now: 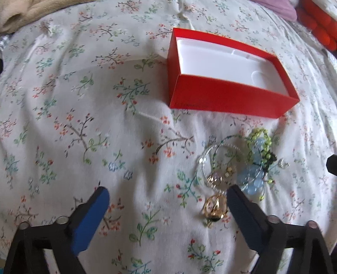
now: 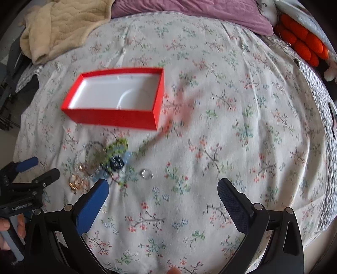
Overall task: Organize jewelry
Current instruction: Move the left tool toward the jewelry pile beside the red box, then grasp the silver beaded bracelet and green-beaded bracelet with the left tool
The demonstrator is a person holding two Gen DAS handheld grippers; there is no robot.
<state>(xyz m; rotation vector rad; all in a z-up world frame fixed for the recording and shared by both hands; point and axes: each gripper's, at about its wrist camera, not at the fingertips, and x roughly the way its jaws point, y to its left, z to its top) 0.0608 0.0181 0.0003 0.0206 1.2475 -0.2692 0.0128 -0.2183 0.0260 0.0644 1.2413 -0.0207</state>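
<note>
- Start of pickup: my left gripper point(image 1: 168, 196) and right gripper point(image 2: 163, 186) had jaws wide, empty, above the tangled beaded jewelry pile point(image 1: 238, 166).
- Next move, likely: pinch the gold ring point(image 1: 214, 205), carry it to the empty open red cardboard box point(image 1: 227, 99) on the floral-sheeted bed point(image 1: 84, 105).

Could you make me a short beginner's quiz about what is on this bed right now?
1. True or false: the red box already holds jewelry.
2. Where does the jewelry pile lie? A) inside the box B) on the floral sheet in front of the box C) on the purple pillow
3. Fill in: both the left tool and the right tool are ____ and hold nothing.

Key: 1 false; its white inside is bare. 2 B. 3 open.
</note>
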